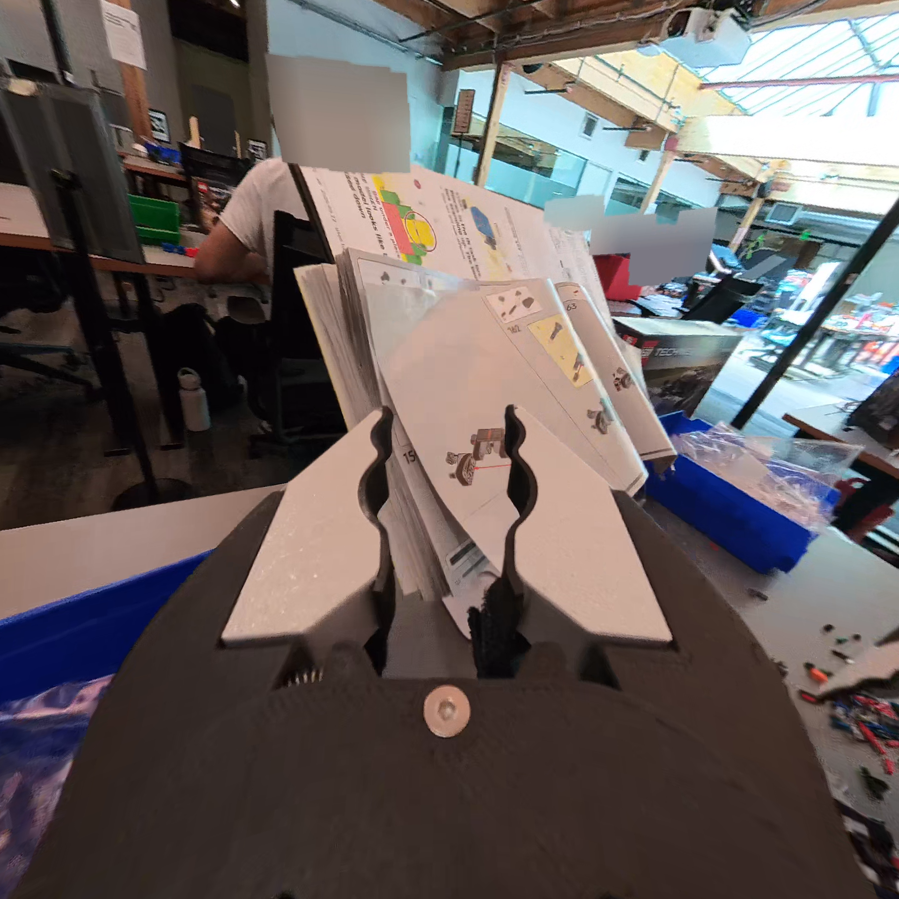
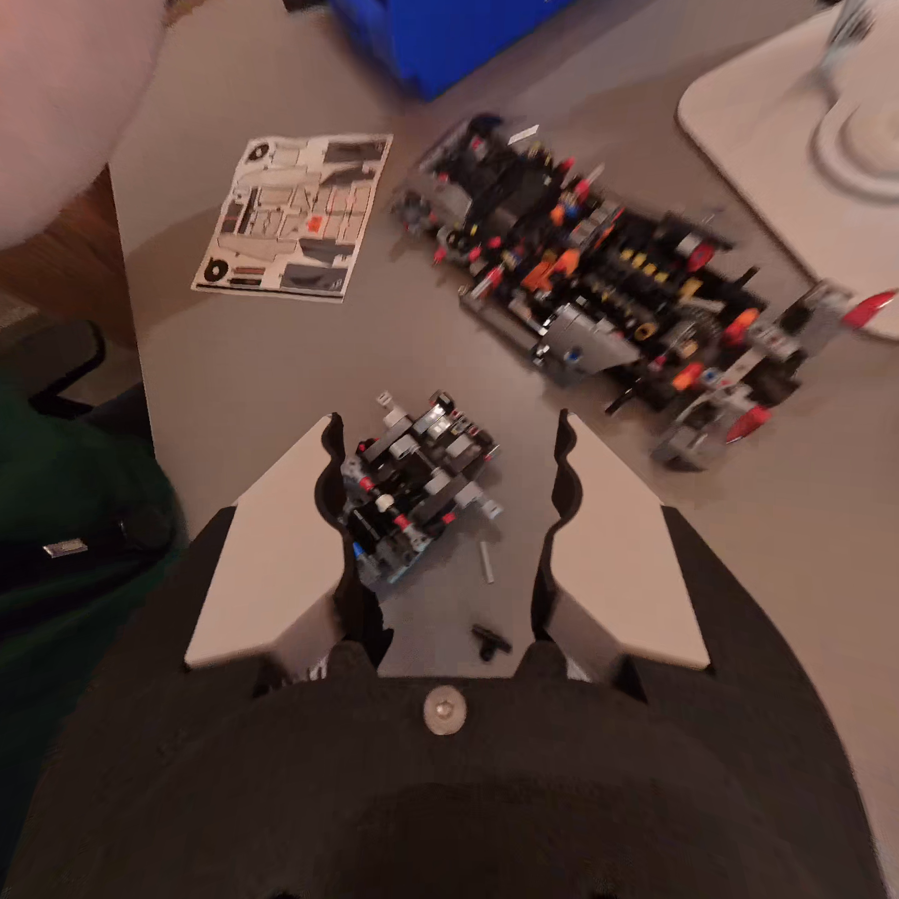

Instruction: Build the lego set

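While the left wrist view looks up off the table, the left gripper [image 1: 447,438] stands with its jaws parted around the fanned pages of the instruction booklet [image 1: 486,389], which leans upright just ahead; the pages pass between the fingers, though whether either pad actually touches paper is hard to say from this angle. Room is tight on both sides here: a blue bin [image 1: 729,511] sits right of the booklet with crumpled clear plastic bags [image 1: 764,467] in it, and another blue bin edge [image 1: 97,627] crowds the lower left. Loose small pieces [image 1: 861,720] are scattered at the right edge of the grey table [image 1: 827,579], and the set's box [image 1: 681,360] stands behind the booklet. Over to the right wrist view, and the right gripper [image 2: 447,423] hangs wide open above the table [image 2: 253,389], holding nothing. A small lego subassembly [image 2: 418,486] lies on the table between the fingers, nearer the left one, with a short grey axle [image 2: 487,562] and a black connector [image 2: 490,642] just beside it. Beyond, well apart, the long lego chassis [image 2: 608,292] lies diagonally, blurred, and a sticker sheet [image 2: 296,214] lies flat to its left. The table edge runs close on the left, and a blue bin corner [image 2: 438,44] closes the far side.
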`<state>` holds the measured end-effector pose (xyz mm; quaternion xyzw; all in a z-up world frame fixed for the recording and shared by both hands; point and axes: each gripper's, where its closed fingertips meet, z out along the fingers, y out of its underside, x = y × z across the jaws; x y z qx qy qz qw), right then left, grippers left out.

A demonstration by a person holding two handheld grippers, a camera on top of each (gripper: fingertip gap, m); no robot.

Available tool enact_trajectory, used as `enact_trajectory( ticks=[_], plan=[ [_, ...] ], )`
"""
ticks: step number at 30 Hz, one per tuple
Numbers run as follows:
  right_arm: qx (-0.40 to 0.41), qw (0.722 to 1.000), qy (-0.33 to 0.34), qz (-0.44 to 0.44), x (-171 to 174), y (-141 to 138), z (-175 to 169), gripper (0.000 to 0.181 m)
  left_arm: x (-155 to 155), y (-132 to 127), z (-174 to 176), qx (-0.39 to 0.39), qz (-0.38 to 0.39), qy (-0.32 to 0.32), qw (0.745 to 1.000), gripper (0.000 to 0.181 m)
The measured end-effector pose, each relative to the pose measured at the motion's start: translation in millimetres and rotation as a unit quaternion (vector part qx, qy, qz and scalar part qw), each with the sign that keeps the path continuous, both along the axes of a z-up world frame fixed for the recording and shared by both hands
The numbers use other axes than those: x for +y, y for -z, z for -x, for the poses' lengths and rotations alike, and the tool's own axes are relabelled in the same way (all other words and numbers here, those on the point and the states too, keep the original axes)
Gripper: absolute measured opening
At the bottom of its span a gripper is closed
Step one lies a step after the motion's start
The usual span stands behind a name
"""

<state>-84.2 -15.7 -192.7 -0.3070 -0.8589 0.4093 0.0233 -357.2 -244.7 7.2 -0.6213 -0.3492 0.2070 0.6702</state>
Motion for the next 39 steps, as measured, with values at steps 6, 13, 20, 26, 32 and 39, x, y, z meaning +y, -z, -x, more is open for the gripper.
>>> enact_trajectory(
  ticks=[6, 13, 20, 26, 32, 39],
  plan=[
    [-0.024, 0.994, 0.064, -0.082, -15.0, 53.0, -30.8, 0.105, -0.5, 4.2, -65.5, 0.062, 0.084, -0.039, 0.994, 0.048],
    [-0.049, 0.983, 0.09, -0.15, -18.6, 92.2, -32.9, 0.099, 37.5, 47.1, -143.8, 0.057, 0.132, 0.016, 0.99, 0.045],
    [-0.051, 0.983, 0.098, -0.147, -18.9, 91.8, -32.0, 0.097, 64.1, 81.8, -194.2, 0.02, 0.11, 0.086, 0.99, 0.044],
    [-0.044, 0.984, 0.099, -0.142, -19.2, 90.7, -35.0, 0.096, 78.7, 110.1, -216.7, -0.009, 0.105, 0.133, 0.985, 0.046],
    [-0.035, 0.988, 0.102, -0.112, -22.1, 85.1, -36.2, 0.095, 97.6, 144.7, -240.2, -0.049, 0.122, 0.19, 0.973, 0.047],
    [-0.032, 0.992, 0.116, -0.028, -26.8, 72.6, -33.1, 0.095, 112.9, 163.9, -260.6, -0.092, 0.08, 0.23, 0.966, 0.05]
  ],
)
